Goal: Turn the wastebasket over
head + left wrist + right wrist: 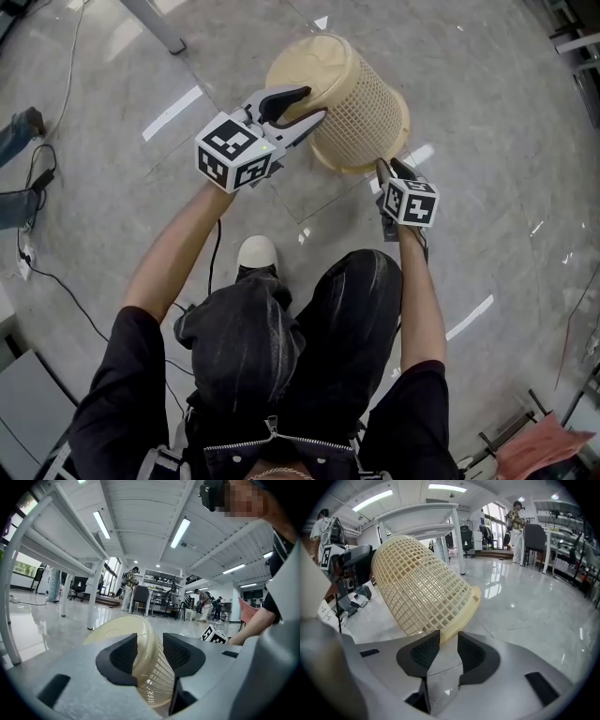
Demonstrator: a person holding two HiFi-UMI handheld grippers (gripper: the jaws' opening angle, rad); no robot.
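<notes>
A: Right gripper (394,171)?
B: Fingers narrowly apart, empty, at the rim of the wastebasket (352,89).
A: Left gripper (309,103)?
B: Fingers clamp the wastebasket's wall near its base. Wastebasket tilted, base raised above the floor (487,187).

Wastebasket (361,94) tilted — base edge inside the left tool (305,105), rim just before the right tool (392,167)

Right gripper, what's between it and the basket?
Nothing. In the right gripper view, the basket has its rim right at the open jaw tips of the right gripper.
</notes>
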